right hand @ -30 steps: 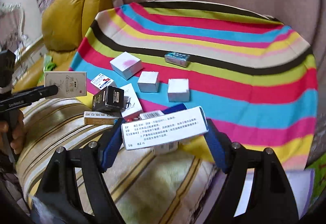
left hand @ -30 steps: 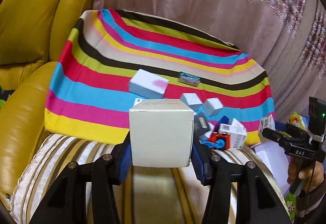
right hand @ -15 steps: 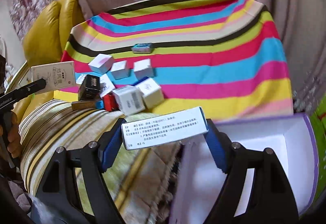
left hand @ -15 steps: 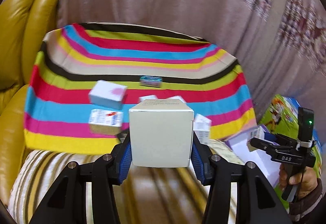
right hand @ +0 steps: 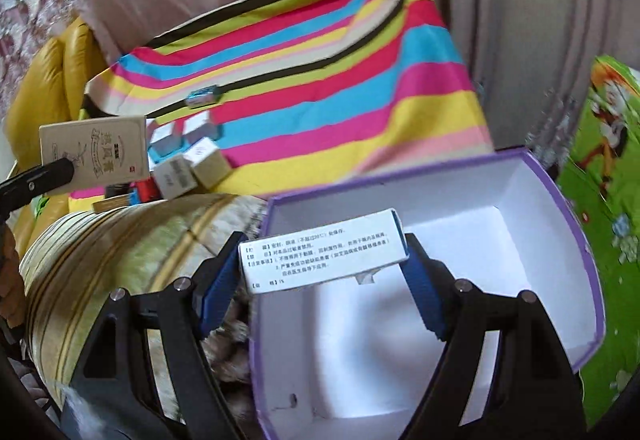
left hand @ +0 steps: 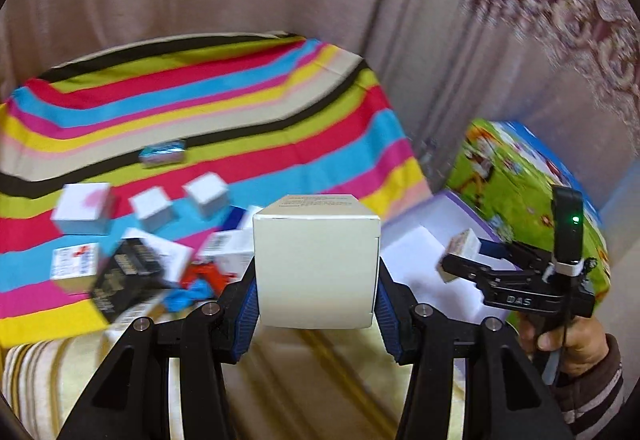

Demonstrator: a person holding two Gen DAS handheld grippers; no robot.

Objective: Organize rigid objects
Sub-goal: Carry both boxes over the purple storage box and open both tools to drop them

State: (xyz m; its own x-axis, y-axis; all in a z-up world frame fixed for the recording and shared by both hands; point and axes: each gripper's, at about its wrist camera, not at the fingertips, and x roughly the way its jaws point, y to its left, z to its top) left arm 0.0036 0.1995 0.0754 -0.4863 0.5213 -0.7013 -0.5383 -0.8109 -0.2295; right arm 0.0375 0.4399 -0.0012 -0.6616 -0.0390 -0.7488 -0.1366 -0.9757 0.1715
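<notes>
Both grippers have swung right since a second ago. Right gripper [right hand: 324, 268] now over the open purple-rimmed box [right hand: 560, 200], clamping a printed white carton [right hand: 320, 256]. Left gripper [left hand: 316, 280] clamps a cream carton [left hand: 316, 264] near the striped cloth [left hand: 240, 100].

Open purple box [right hand: 560, 200], unobstructed inside
</notes>
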